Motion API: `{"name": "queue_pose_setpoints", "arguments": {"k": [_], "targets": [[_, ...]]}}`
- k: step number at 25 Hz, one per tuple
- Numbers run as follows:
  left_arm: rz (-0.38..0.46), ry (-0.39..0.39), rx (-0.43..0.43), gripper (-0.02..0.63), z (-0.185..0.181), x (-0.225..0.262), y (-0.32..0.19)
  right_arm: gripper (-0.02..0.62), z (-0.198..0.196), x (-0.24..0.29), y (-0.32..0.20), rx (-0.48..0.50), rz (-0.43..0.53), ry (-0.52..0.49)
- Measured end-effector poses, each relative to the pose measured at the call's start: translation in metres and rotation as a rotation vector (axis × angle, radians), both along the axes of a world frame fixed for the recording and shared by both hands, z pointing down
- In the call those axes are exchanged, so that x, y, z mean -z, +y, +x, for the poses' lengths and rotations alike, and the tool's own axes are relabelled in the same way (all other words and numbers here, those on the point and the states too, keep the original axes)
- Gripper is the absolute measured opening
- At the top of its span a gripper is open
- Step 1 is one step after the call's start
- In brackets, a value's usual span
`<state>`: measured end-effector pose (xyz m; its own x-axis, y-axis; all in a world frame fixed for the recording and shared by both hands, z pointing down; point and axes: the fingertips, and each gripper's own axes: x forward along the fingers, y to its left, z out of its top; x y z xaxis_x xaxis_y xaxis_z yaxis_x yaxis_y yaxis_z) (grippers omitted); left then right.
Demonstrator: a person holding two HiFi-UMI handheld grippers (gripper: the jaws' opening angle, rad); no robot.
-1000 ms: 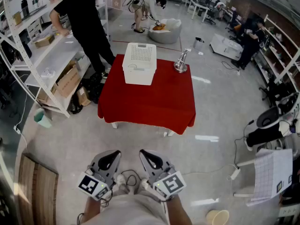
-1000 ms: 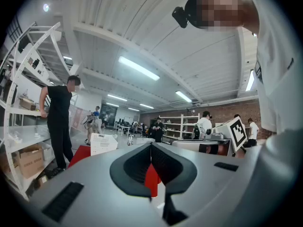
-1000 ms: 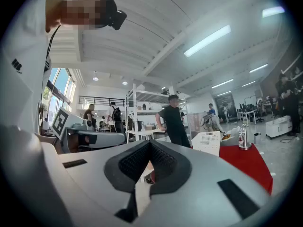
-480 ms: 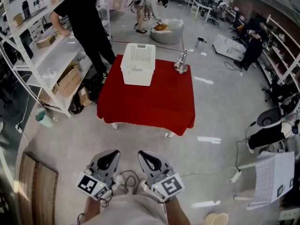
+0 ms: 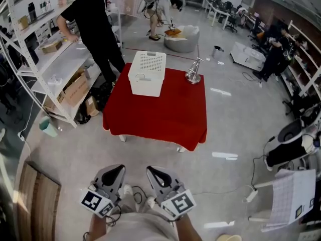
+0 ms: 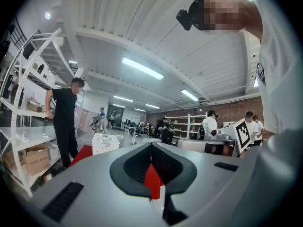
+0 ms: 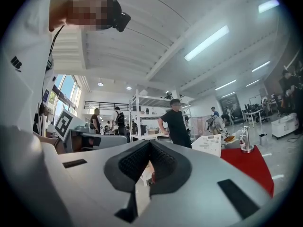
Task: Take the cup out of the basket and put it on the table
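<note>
Left gripper [image 5: 119, 169], right gripper [image 5: 152, 171] seemingly shut, far from basket [image 5: 147, 74]

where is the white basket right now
In the head view, the white basket sits on the far left part of the red table, left of a shiny metal object and near the person in black.

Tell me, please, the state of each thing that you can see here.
Left gripper: shut, empty.
Right gripper: shut, empty.
Basket: upright on the table, untouched.
Table: covered with red cloth.
Metal object: standing on the table, apart from the basket.
</note>
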<state>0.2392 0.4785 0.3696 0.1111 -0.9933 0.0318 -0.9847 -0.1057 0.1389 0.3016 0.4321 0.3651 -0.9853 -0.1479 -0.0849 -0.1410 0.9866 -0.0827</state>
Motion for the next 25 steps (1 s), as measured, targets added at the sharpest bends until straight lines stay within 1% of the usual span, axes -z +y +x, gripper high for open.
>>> {"name": "queue_pose_setpoints", "arguments": {"k": [6,11,17,25], "targets": [[-0.005,0.006,-0.003,0.011,-0.004,-0.004,-0.006,0.009,-0.004,-0.007,-0.005,0.002,-0.005,0.025],[0.000,0.014,-0.013,0.011,-0.016,-0.008,-0.016,0.009,-0.017,-0.008,-0.013,-0.002,0.005,0.031],[0.003,0.014,-0.026,0.011,-0.042,-0.009,-0.033,0.009,-0.043,-0.009,-0.031,-0.021,0.018,0.046],[-0.004,0.022,-0.041,0.011,-0.085,-0.018,-0.065,0.009,-0.085,-0.019,-0.062,-0.037,0.000,0.066]]}}
